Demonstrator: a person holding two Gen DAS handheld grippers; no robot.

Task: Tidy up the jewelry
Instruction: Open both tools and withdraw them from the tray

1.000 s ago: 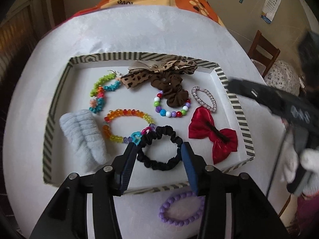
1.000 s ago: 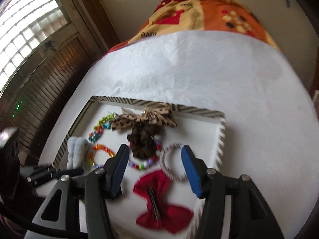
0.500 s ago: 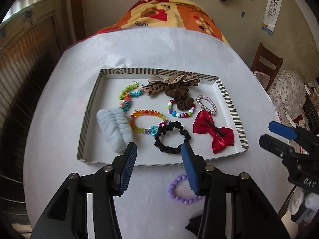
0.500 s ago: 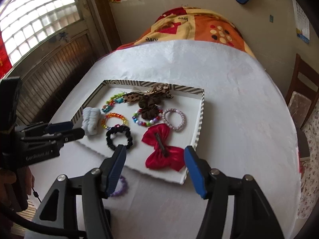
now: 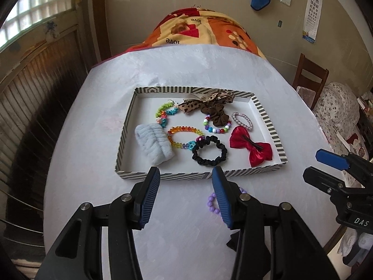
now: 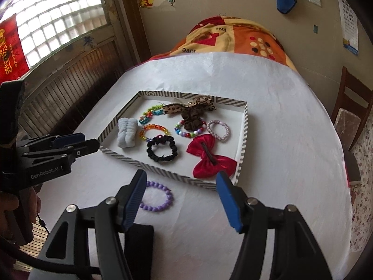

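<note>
A white cloth covered the table. Behind it lay an orange patterned blanket; a wooden chair stood near an eye chart.

Left claw and right claw both gape, holding nothing.

"GenRobot.AI" stands on the left tool; "DAS" on the right tool; "love" on the orange blanket; "E" tops the eye chart.
</note>
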